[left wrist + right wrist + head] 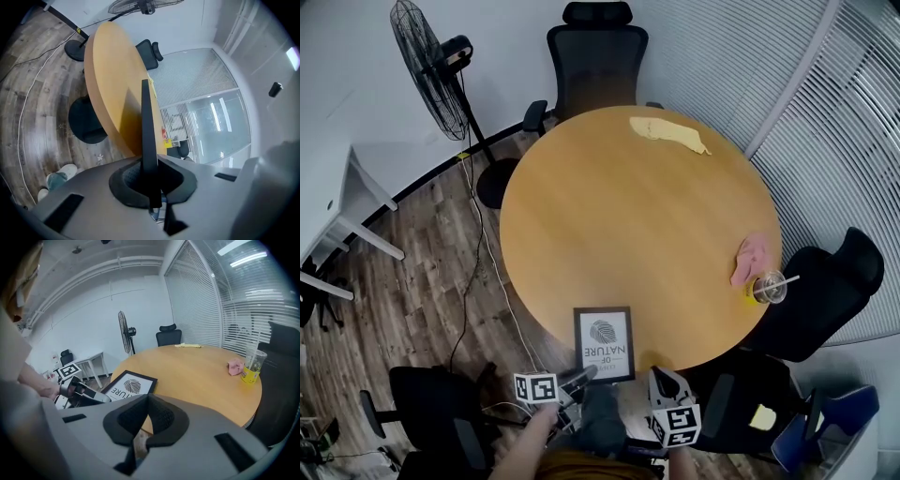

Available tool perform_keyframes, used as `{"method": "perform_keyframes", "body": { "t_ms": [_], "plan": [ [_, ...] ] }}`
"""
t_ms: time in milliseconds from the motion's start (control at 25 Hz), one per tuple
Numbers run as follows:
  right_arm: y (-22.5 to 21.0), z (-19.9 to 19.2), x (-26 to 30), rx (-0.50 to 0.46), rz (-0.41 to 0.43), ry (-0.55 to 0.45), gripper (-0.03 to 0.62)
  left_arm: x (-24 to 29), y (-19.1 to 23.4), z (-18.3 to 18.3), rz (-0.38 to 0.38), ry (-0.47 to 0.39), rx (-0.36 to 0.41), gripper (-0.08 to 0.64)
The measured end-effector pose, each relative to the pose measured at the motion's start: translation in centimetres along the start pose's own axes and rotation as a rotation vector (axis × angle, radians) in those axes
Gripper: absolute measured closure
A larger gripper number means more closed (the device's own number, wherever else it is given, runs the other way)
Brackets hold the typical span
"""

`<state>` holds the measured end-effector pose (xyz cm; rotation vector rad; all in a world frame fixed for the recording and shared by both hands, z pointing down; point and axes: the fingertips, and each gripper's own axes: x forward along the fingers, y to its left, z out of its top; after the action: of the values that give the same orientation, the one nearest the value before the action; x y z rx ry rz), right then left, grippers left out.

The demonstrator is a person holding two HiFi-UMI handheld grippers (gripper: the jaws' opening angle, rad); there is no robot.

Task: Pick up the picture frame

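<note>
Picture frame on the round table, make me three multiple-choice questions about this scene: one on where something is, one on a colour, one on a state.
1. Where on the table is the picture frame?
A. at the edge nearest the person
B. in the middle
C. at the far edge

2. What colour is the cloth beside the cup?
A. blue
B. pink
C. green

3. How is the left gripper?
A. wide open and empty
B. shut on the cup
C. shut on the picture frame

Answers:
1 A, the head view shows it at the rim just ahead of the grippers.
2 B, the head view shows it pink next to the cup.
3 C, the left gripper view shows the frame's thin black edge clamped between the jaws.
</note>
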<state>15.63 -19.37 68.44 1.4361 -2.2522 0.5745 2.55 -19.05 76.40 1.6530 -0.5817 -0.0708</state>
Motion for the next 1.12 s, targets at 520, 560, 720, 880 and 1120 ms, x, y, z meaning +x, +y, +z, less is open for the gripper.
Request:
{"method": "perform_keyframes", "body": {
  "t_ms": [520, 560, 720, 880, 1120],
  "plan": [
    [0.4, 1.7, -1.5, -0.011, -0.006, -0.053, 0.580, 0.6, -2.2, 0.2, 0.029, 0.020, 0.098, 0.525],
    [0.5, 1.9, -1.6, -0.014, -0.005, -0.057, 0.580, 0.6, -2.4, 0.2, 0.031, 0.024, 0.106, 0.525],
    [1.4, 2.3, -2.1, -0.028, 0.003, -0.069, 0.580, 0.1, -3.3, 0.2, 0.030, 0.015, 0.124, 0.526],
    [2.1, 2.9, -2.5, -0.036, 0.005, -0.088, 0.580, -0.6, -4.3, 1.1, 0.031, -0.013, 0.135, 0.526],
    [3.8, 3.6, -3.6, -0.042, 0.022, -0.123, 0.580, -1.8, -5.8, 1.6, 0.034, -0.046, 0.164, 0.526]
  ]
}}
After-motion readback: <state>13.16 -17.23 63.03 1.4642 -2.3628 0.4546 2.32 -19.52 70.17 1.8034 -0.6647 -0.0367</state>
